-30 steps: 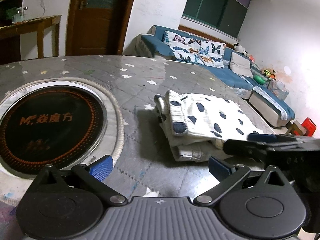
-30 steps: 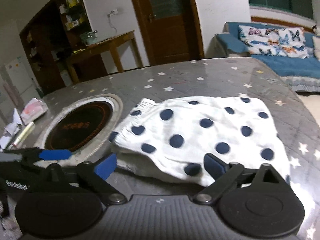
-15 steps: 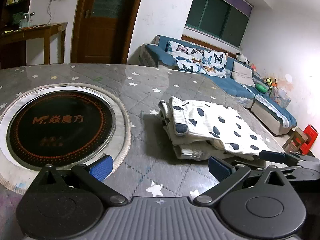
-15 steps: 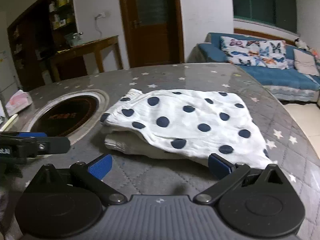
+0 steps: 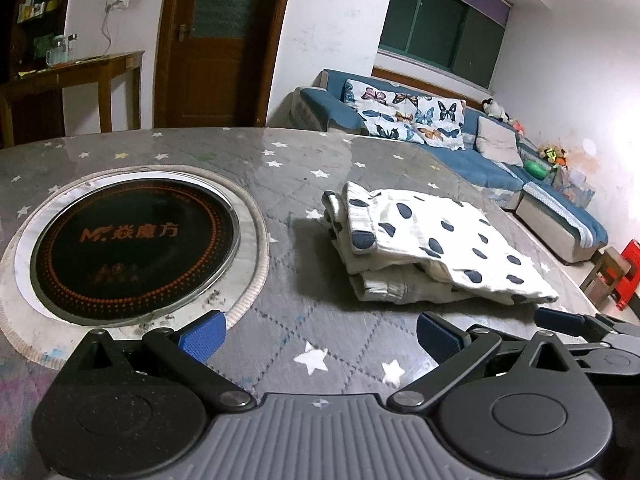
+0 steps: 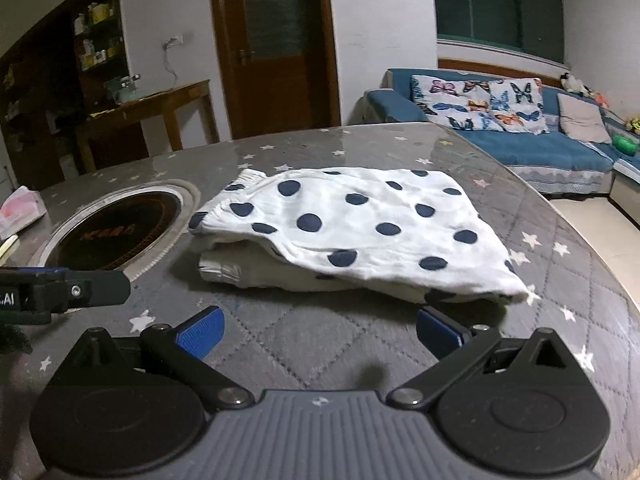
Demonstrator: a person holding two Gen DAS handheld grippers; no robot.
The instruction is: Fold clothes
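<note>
Nearest, the left gripper (image 5: pixel 320 332) and the right gripper (image 6: pixel 320 330) both hover low over the star-printed tabletop (image 6: pixel 304 344), jaws spread wide and empty. Just ahead of the right gripper, and forward-right of the left, lies the folded stack of clothes (image 6: pixel 348 232), a polka-dot garment on top of a plain one. Its long side runs across the right gripper's view; that gripper looks nearer. Left of the stack sits a round cooktop (image 5: pixel 132 236), with a sofa (image 5: pixel 460 148) beyond.
</note>
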